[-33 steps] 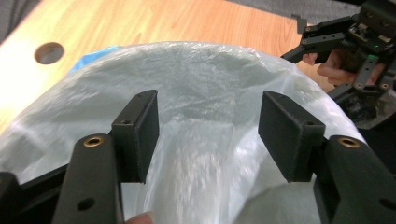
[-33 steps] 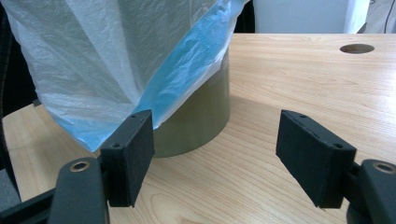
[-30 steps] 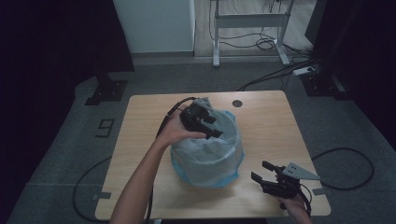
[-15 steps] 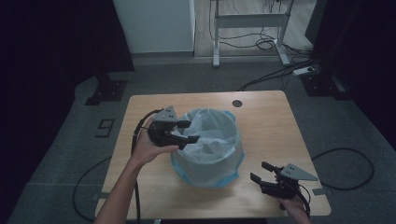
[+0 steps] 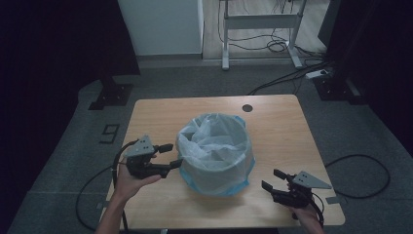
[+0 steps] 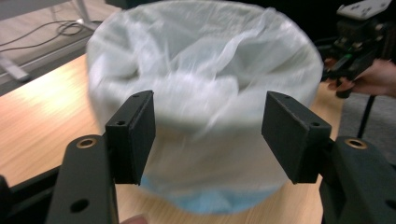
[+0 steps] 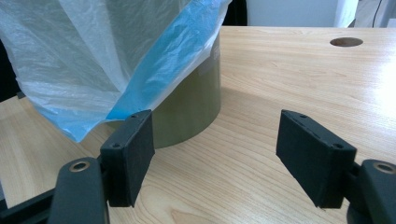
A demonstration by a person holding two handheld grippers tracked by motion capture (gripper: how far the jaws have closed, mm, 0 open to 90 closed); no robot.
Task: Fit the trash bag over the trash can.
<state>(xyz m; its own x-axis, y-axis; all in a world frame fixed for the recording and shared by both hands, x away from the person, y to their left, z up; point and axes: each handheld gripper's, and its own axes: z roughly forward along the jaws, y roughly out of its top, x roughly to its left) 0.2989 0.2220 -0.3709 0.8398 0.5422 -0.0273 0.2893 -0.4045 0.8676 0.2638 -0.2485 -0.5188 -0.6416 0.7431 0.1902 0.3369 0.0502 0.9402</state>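
Here's the bin [image 5: 216, 156], round and olive-walled, standing mid-table [image 5: 282, 126] with a pale blue bag [image 5: 214, 141] draped over its rim and hanging down the outside. From the high view the bag hides the bin's wall almost all the way round; the right gripper view shows a bare strip of that wall [image 7: 191, 107] under the lifted blue edge of the bag [image 7: 154, 65].

Left gripper [image 5: 171, 157] sits just beside the bin's left flank, jaws apart, nothing between the pads. Whether the lower jaw tip brushes the bag is hard to call from above. In the left gripper view the bag [image 6: 205, 93] is smeared by blur, so its folds can't be read, and the bin's foot is cut off behind the jaws. The hand [image 5: 129, 180] holding it comes in from the bottom edge, forearm cropped.

Right gripper [image 5: 272, 179] is near the front right corner, well apart from the bin, jaws spread and empty over bare wood. Its hand [image 5: 307, 214] is mostly covered by the gripper body and cut off by the frame.

A round hole [image 5: 248, 107] shows at the table's far side. The room beyond is dark; cables [image 5: 272, 46] on the floor are barely legible.
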